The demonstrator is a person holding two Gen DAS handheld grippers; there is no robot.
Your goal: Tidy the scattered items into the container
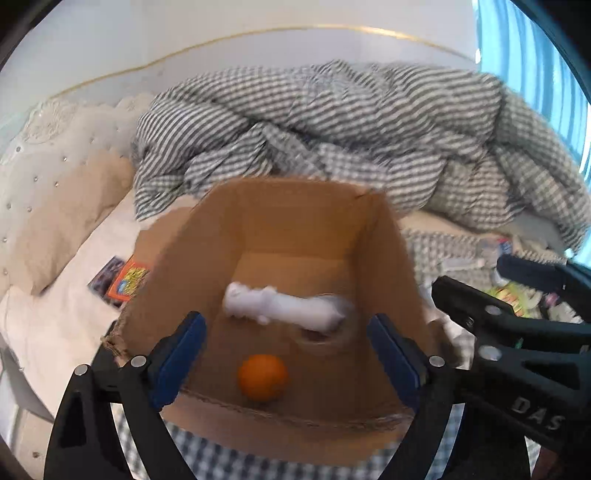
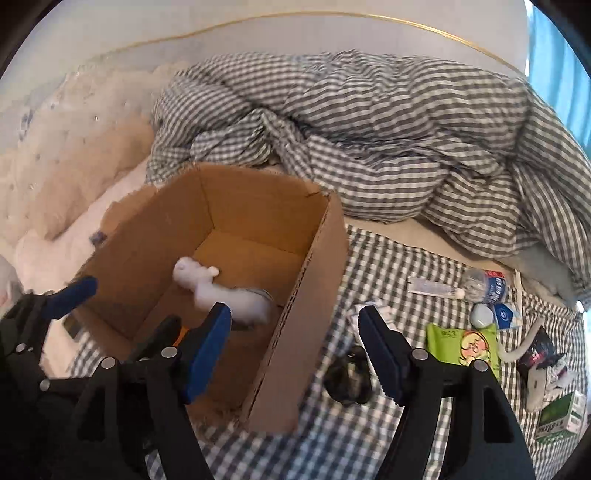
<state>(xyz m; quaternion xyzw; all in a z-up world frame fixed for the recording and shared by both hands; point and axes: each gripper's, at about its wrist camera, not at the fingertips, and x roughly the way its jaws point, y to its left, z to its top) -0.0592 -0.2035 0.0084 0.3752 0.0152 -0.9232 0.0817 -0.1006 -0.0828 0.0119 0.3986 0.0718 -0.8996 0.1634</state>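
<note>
My left gripper (image 1: 286, 360) hangs over the near edge of the open brown cardboard box (image 1: 295, 221), its blue-padded fingers (image 1: 184, 354) spread wide with nothing between them but the view down into the box. My right gripper (image 2: 295, 354) stands just beside it, jaws also parted and empty, one pad over the box's right wall and the other over the grey-and-white checked bedsheet (image 2: 332, 435). Nearest me on the box floor sits a small round orange ball (image 1: 263, 376), close to the near wall. Just beyond it lies a white soft toy (image 1: 284, 308), an elongated shape whose long axis runs across the box from left to right, tilted slightly toward me at its right end; in the right wrist view its head (image 2: 190, 275) points toward the far left corner. It is smeared by blur, and something round and pale shows under its right end that I cannot make out. Outside the box on the sheet, to the right, lie a small dark object (image 2: 347, 380), a green snack packet (image 2: 461, 345), a white tube (image 2: 436, 287) lying crosswise, a crushed clear plastic bottle with a blue and red label (image 2: 485, 284), and a green-and-white carton (image 2: 561, 417). To the box's left an orange packet (image 1: 129, 282) rests on a cream cover (image 1: 74, 266). Farthest back, a rumpled grey checked duvet (image 1: 351, 129) is heaped against the white headboard (image 1: 221, 33).
</note>
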